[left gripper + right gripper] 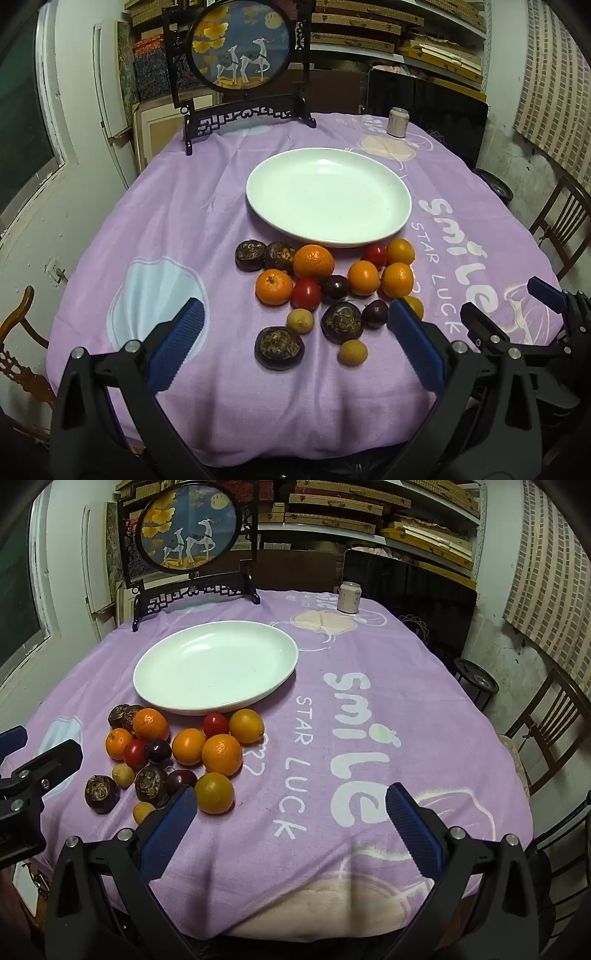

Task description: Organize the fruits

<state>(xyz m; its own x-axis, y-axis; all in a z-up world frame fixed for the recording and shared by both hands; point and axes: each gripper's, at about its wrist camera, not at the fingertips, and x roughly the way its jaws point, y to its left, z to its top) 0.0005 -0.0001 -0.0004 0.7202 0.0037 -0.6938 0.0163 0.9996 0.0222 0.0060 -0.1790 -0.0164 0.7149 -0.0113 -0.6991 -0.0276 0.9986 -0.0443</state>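
A heap of fruit lies on the purple cloth in front of an empty white plate (328,197), which also shows in the right wrist view (216,670). It holds oranges (313,262) (221,755), red tomatoes (306,294) (215,724), dark brown shrivelled fruits (279,348) (102,794), dark plums (335,288) and small yellow fruits (353,353). My left gripper (295,319) is open and empty, above the near fruits. My right gripper (291,805) is open and empty, right of the heap, an orange (214,793) by its left finger.
A round painted screen on a black stand (242,48) stands at the table's back left. A small can (397,122) stands at the back right. Wooden chairs (546,723) stand at the right and at the left (18,332). Shelves of boxes fill the back wall.
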